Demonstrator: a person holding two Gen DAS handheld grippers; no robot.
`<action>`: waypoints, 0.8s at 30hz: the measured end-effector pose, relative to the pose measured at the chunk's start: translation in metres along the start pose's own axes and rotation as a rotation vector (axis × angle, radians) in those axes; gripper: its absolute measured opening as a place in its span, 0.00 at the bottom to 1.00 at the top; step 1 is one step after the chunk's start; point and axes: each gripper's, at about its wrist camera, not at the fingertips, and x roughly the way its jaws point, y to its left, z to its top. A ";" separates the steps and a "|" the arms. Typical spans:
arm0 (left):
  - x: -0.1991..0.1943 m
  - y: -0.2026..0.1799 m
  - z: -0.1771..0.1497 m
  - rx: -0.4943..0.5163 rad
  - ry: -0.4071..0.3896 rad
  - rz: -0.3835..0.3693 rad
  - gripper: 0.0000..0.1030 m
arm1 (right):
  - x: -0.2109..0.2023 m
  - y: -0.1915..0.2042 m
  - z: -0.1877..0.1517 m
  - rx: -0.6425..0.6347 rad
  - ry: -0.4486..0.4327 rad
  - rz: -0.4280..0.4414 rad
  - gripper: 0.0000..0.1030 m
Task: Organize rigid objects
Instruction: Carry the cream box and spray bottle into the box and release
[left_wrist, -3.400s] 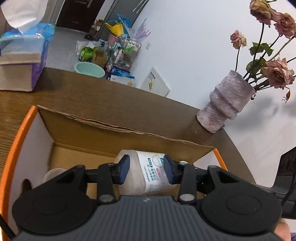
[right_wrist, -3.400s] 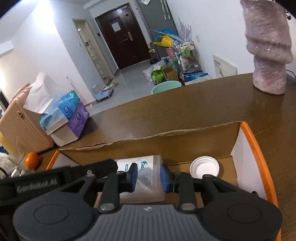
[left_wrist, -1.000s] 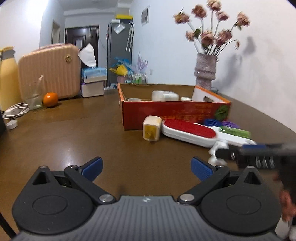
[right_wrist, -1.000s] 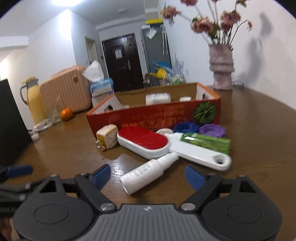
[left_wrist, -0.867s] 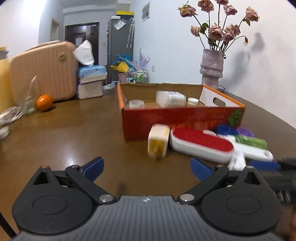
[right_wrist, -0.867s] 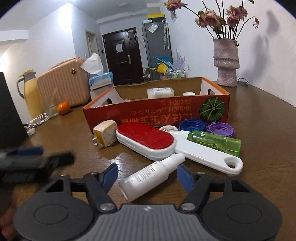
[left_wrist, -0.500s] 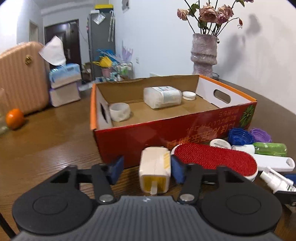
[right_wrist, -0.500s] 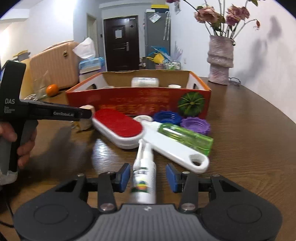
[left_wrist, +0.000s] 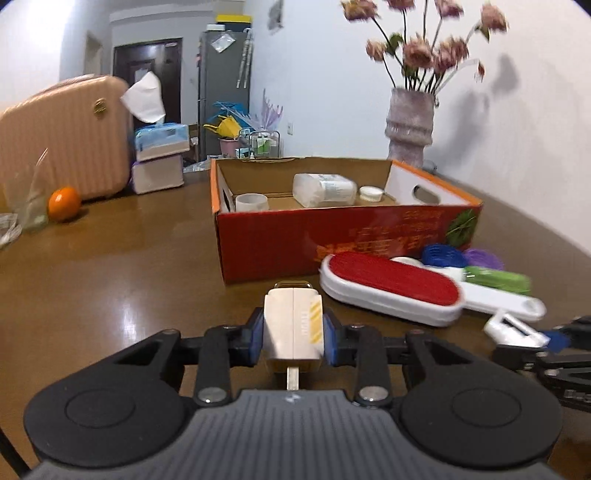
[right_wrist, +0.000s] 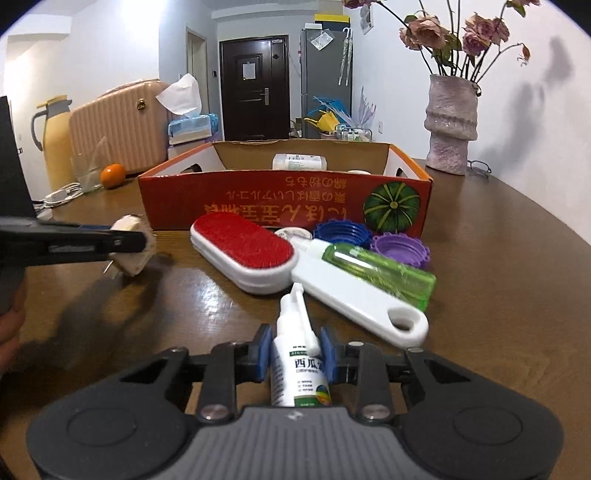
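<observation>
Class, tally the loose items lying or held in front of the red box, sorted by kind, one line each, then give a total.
Screw caps: 2, blue cap and purple cap
Bottles: 2, green bottle and white spray bottle
Lint brush: 1
Plug adapter: 1
Small white lid: 1
Total: 7

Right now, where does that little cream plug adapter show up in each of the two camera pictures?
Left wrist view: the plug adapter sits low in the centre, clamped between the left gripper pads.
Right wrist view: it is at the left edge, partly hidden behind the left gripper.
Shared landmark: the red-faced lint brush lying before the orange box.
</observation>
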 end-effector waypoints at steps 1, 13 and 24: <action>-0.010 -0.001 -0.003 -0.013 -0.010 0.000 0.31 | -0.004 0.000 -0.002 -0.001 -0.002 0.001 0.27; -0.125 -0.028 -0.006 -0.035 -0.179 0.000 0.31 | -0.093 0.018 0.007 -0.045 -0.172 0.034 0.26; -0.162 -0.040 -0.012 -0.034 -0.213 -0.073 0.31 | -0.136 0.022 0.008 -0.047 -0.251 0.067 0.26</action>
